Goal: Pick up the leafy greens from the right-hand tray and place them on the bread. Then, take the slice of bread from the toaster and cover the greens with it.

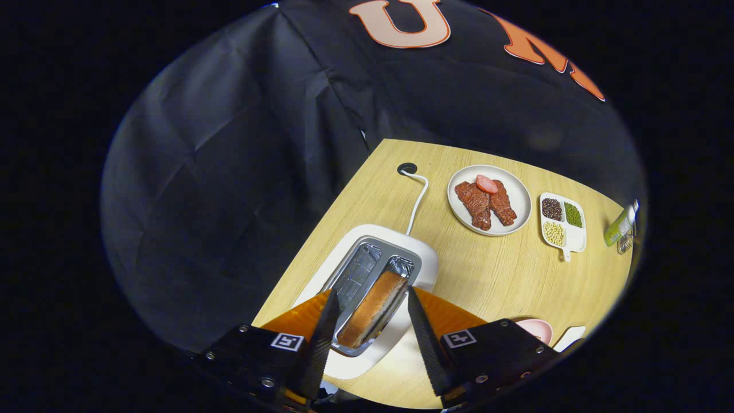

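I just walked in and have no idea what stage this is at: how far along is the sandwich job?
I cannot see the greens or the bottom bread here, so that step can't be judged. In hand: the open gripper hangs over the toaster, its fingers either side of the bread slice standing in the slot, not yet pressing it. Left: grip the slice, lift it out, lay it over the greens.

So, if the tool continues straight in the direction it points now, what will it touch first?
Probably the brown slice of bread standing in one slot of the white toaster. The open tool has one finger on each side of it, though depth is hard to judge.
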A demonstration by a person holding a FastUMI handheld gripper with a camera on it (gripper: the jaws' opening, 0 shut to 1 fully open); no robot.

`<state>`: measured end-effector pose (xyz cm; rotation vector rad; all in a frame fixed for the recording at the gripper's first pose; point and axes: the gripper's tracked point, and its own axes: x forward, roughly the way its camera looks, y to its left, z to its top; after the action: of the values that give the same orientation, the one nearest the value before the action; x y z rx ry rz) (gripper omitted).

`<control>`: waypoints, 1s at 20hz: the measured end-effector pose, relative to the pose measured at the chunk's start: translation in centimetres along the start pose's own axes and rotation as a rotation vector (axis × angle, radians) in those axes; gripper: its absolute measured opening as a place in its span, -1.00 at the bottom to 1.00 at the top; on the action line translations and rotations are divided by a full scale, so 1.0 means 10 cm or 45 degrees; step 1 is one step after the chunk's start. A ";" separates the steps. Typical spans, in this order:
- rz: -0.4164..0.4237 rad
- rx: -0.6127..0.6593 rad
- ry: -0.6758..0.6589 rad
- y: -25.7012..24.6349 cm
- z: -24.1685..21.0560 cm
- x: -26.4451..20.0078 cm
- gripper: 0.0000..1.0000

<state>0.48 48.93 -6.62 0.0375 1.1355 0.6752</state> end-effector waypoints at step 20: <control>0.119 -0.048 -0.118 -0.07 0.10 -0.41 -0.72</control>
<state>0.68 46.52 -3.03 0.0892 1.0363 0.7701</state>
